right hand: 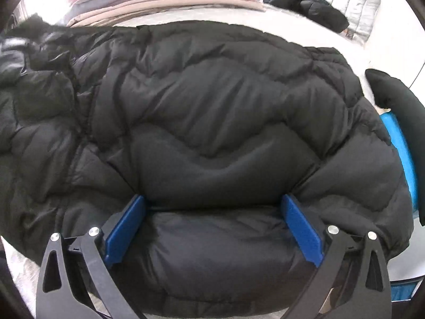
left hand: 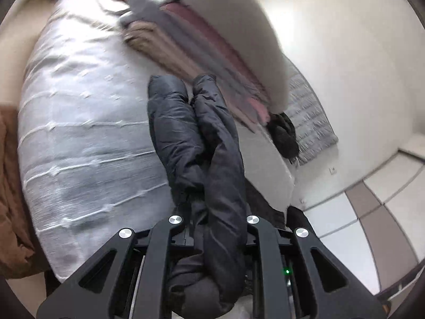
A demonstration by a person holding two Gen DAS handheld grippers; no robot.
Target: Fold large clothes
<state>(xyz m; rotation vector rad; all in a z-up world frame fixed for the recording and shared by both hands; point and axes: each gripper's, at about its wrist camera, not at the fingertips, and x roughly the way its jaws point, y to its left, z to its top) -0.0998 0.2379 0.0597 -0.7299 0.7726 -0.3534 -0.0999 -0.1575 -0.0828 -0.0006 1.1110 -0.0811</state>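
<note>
Lying spread across the bed (right hand: 305, 29), back up: the black jacket (right hand: 212, 101), with a stack (right hand: 170, 0) of folded clothes beyond it. Pinching a bunched fold of the jacket, probably a sleeve (left hand: 196, 143), in the left gripper (left hand: 212, 239), fingers pressed nearly together on the cloth and lifting it clear of the bed. Pressing down onto the near hem with the right gripper (right hand: 215, 226), blue fingers (right hand: 124, 228) spread wide, cloth bulging between them, not pinched. Judging by this: folding a side inward. Calling next for carrying the sleeve over the jacket's back while anchoring the hem.
</note>
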